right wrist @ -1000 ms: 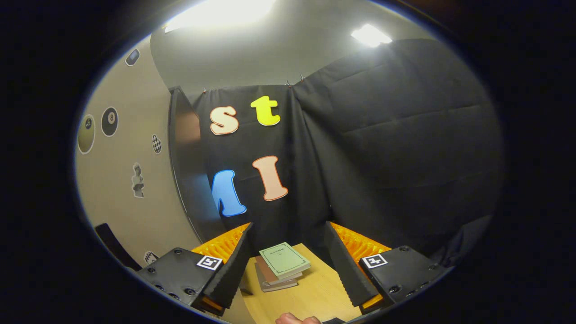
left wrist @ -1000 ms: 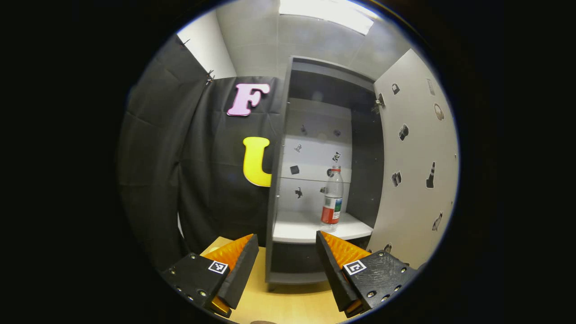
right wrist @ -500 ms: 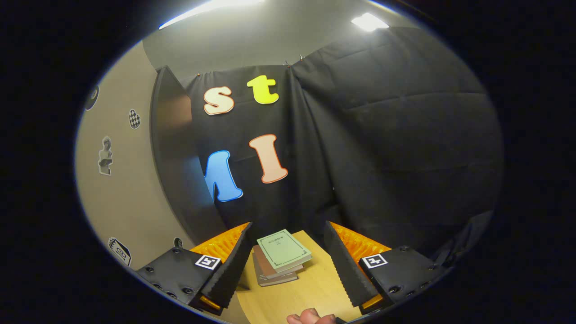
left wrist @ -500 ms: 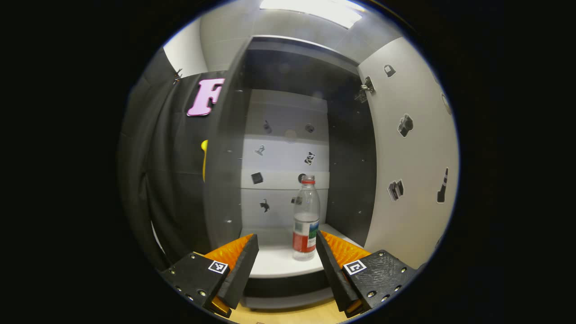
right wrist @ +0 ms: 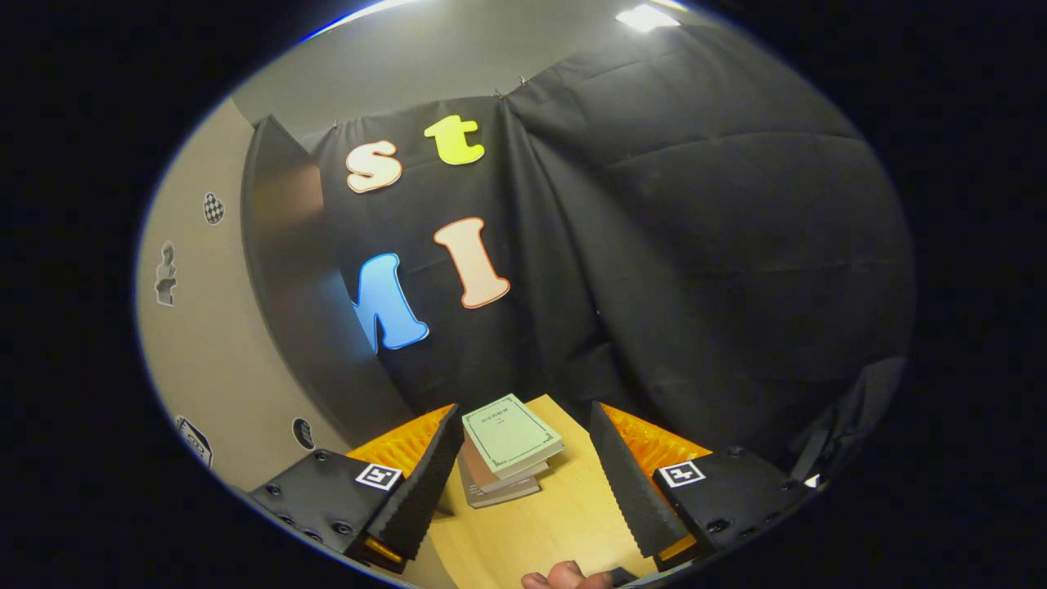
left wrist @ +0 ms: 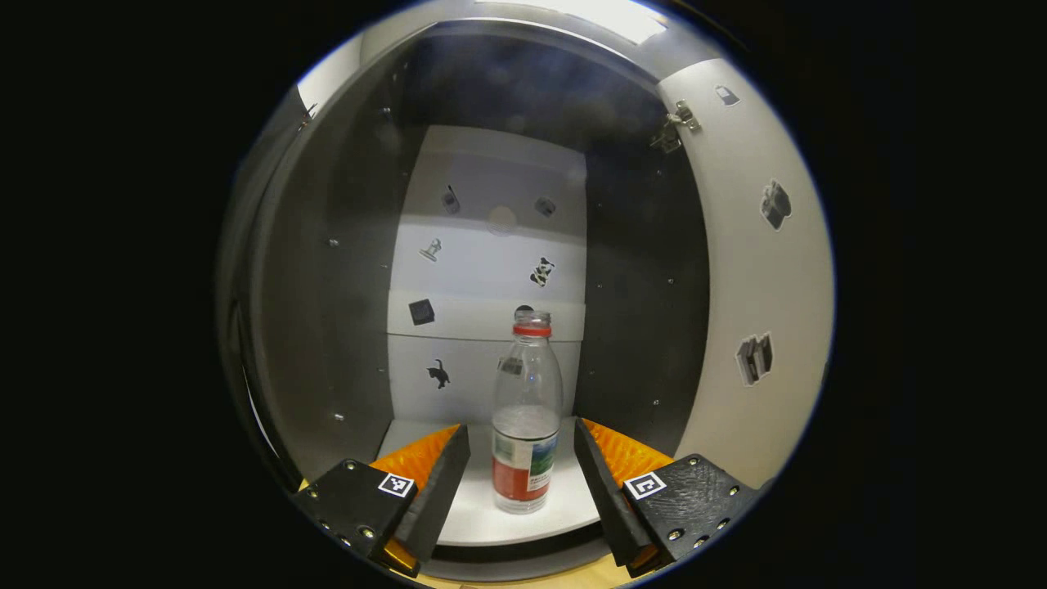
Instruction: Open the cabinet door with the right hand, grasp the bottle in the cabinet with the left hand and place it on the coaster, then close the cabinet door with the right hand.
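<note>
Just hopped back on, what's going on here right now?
The cabinet door is swung open. The left gripper is open and reaching into the cabinet, its fingers on either side of the bottle but not pressing on it. The bottle stands upright on the white shelf. The right gripper is open and holds nothing, off to the side above the wooden table where a stack of books lies. No coaster in sight.

Left gripper view close into cabinet (left wrist: pixel 343 327); right gripper view toward books (right wrist: pixel 507 450).
</note>
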A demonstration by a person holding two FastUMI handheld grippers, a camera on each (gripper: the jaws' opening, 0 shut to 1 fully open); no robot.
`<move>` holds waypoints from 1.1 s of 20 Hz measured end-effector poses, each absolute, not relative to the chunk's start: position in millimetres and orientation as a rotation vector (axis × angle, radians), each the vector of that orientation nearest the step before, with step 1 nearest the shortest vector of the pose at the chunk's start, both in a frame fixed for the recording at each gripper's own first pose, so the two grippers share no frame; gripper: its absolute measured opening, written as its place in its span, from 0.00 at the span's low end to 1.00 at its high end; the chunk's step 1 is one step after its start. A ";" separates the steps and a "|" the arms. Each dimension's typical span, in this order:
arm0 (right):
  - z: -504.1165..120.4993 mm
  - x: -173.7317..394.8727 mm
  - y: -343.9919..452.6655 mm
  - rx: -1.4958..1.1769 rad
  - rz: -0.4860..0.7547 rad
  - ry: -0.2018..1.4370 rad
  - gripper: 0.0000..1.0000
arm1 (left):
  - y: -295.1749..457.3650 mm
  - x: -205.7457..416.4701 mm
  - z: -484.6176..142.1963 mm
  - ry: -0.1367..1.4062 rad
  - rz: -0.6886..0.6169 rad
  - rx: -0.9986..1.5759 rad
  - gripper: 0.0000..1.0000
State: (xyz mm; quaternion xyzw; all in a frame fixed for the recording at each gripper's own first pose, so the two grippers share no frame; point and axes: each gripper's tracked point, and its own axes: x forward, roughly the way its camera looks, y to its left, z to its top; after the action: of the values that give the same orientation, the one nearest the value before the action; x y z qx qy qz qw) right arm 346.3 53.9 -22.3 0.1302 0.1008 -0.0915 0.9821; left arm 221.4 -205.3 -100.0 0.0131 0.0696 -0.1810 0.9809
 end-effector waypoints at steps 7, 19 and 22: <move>-27.3 354.5 46.5 0.256 -0.199 0.216 0.98 | -215.5 252.0 -120.4 0.181 -0.359 -0.004 0.75; -32.2 367.9 42.7 0.248 -0.166 0.242 0.98 | -218.1 263.9 -126.2 0.196 -0.337 -0.015 0.65; -30.2 379.4 46.3 0.249 -0.134 0.249 0.98 | -222.0 253.2 -116.4 0.186 -0.356 -0.018 0.65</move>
State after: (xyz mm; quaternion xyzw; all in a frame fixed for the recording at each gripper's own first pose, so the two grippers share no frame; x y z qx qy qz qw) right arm 379.4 46.3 -30.2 0.1236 0.1235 -0.0665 0.9824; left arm 253.2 -222.0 -116.4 -0.0089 0.0925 -0.1770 0.9798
